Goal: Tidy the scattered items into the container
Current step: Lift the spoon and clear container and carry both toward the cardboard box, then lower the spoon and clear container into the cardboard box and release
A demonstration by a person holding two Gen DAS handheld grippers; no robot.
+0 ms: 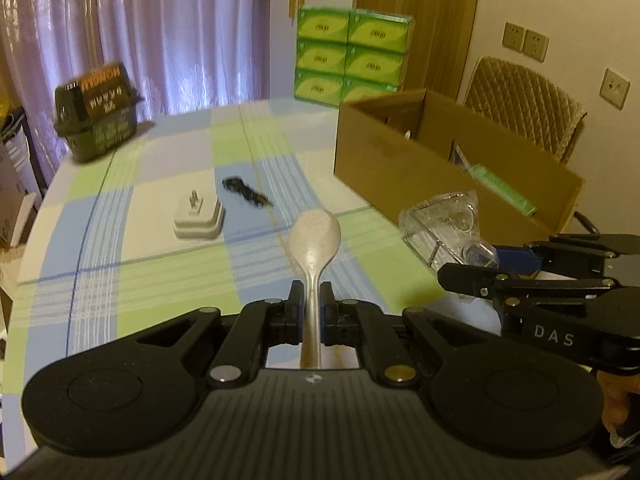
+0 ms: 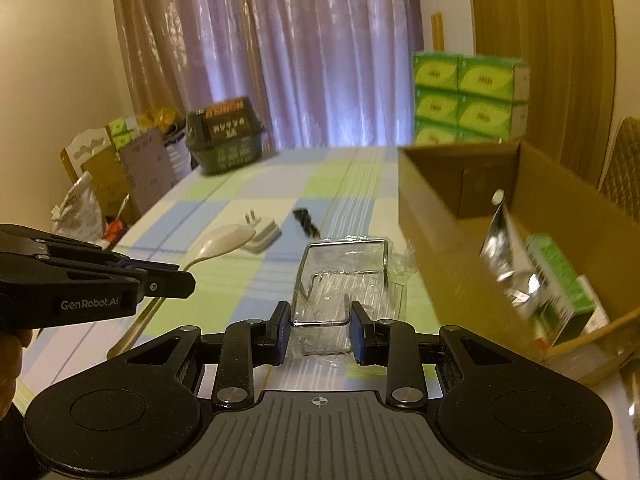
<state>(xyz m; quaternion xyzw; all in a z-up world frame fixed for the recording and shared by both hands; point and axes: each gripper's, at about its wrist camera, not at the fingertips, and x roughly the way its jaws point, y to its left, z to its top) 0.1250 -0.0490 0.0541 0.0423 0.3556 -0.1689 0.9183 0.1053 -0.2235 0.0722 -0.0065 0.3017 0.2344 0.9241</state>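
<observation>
My left gripper (image 1: 312,300) is shut on the handle of a pale speckled spoon (image 1: 314,236), whose bowl points forward above the checked tablecloth. My right gripper (image 2: 319,328) is shut on the near end of a wire rack in clear plastic wrap (image 2: 344,272), just left of the open cardboard box (image 2: 440,240). The box holds a silver pouch (image 2: 504,248) and a green carton (image 2: 560,276). A white plug adapter (image 1: 198,216) and a small black item (image 1: 246,192) lie on the table ahead. In the left wrist view the right gripper (image 1: 476,264) holds the rack (image 1: 440,228) beside the box (image 1: 400,168).
A dark green lidded container (image 1: 98,116) stands at the table's far left edge. Stacked green tissue packs (image 1: 352,56) sit behind the table's far end. A quilted chair (image 1: 524,100) stands behind the box. Bags and cartons (image 2: 104,184) crowd the floor to the left.
</observation>
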